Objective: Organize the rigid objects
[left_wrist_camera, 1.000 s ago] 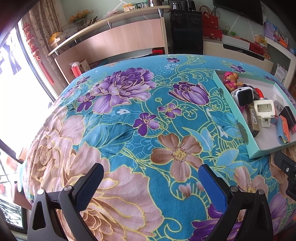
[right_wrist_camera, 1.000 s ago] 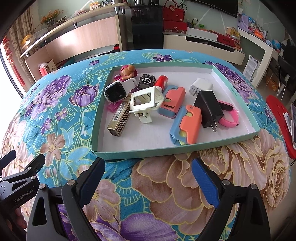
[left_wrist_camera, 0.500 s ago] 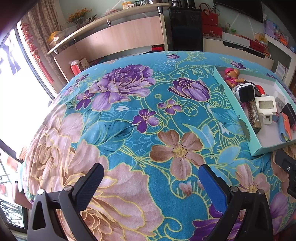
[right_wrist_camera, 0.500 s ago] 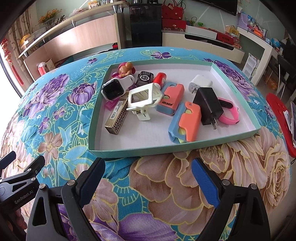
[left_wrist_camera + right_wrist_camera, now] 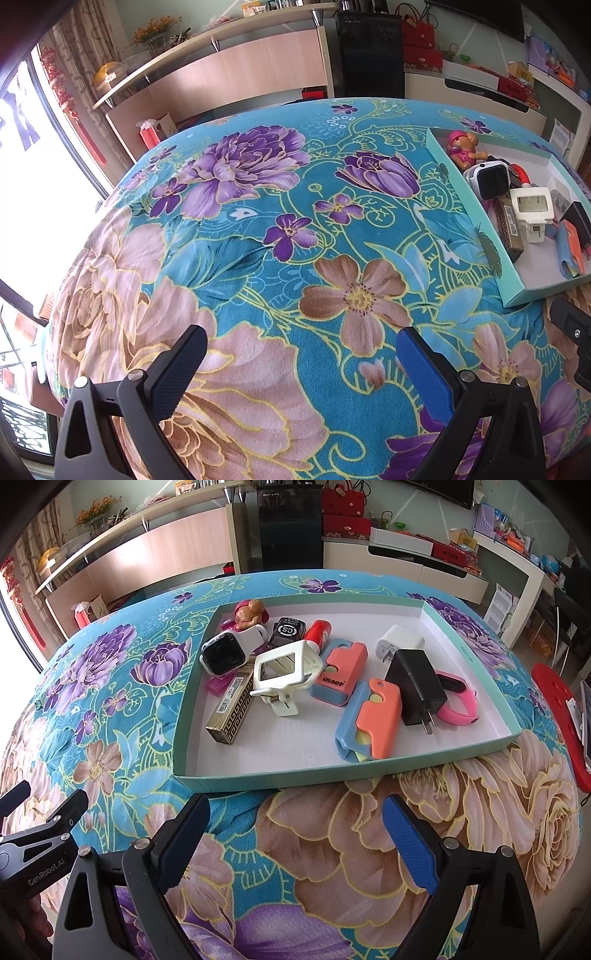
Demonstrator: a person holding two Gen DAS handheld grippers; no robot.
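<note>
A shallow teal tray point(image 5: 258, 781) point(image 5: 476, 218) sits on the flowered cloth and holds several small objects: a white smartwatch point(image 5: 225, 655), a gold-black box point(image 5: 231, 710), a white clip frame point(image 5: 286, 672), two blue-orange cases point(image 5: 373, 720), a black charger point(image 5: 415, 686), a white charger point(image 5: 400, 642), a pink band point(image 5: 456, 705) and a toy figure point(image 5: 249, 613). My right gripper point(image 5: 295, 834) is open and empty, just in front of the tray's near wall. My left gripper point(image 5: 301, 363) is open and empty over bare cloth, left of the tray.
The table is covered by a blue flowered cloth point(image 5: 258, 240). A red stool point(image 5: 561, 716) stands off the right edge. Shelves and cabinets point(image 5: 240, 74) line the far wall. A bright window is at the left.
Both grippers have drawn back a little from the tray, so it looks slightly farther away. Both stay open and empty. Nothing in the tray has moved.
</note>
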